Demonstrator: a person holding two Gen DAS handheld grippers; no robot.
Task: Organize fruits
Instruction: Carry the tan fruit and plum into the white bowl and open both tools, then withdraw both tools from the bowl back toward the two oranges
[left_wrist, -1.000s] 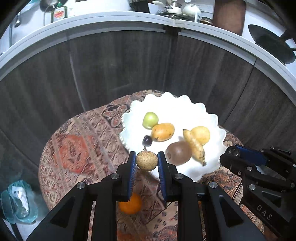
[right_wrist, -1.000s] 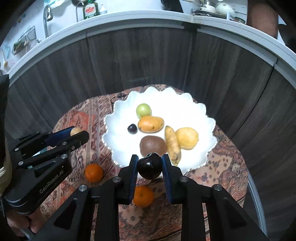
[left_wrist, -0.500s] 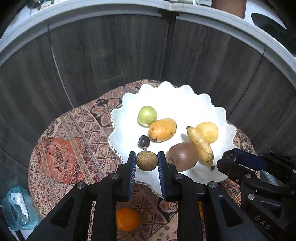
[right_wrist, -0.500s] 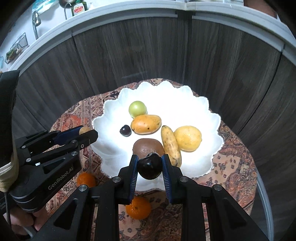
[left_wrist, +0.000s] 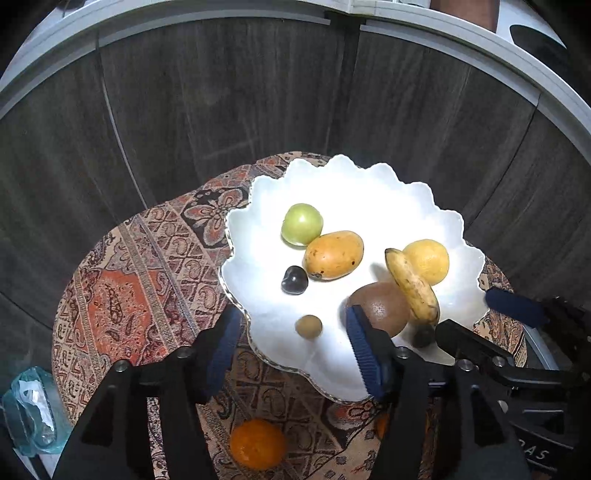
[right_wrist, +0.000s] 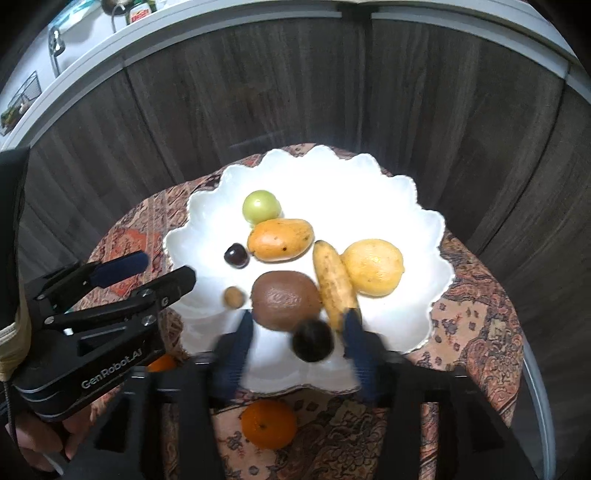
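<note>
Over the white plate (left_wrist: 369, 192) both hand-held grippers stood spread: the left hand-held gripper (left_wrist: 291, 343) above the small brown fruit (left_wrist: 308, 326) lying on the plate, the right hand-held gripper (right_wrist: 297, 343) around the dark plum (right_wrist: 313, 340), untouched. Best to lift straight up, avoiding the kiwi (right_wrist: 285, 300), then fetch the orange (right_wrist: 269, 424) from the table (left_wrist: 122, 295).

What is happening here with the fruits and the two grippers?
A person holding two grippers is putting fruit onto the white scalloped plate. The left gripper is open, and a small brown fruit lies on the plate between its fingers. The right gripper is open too, with a dark plum between its fingers. Two oranges remain on the patterned cloth.
</note>
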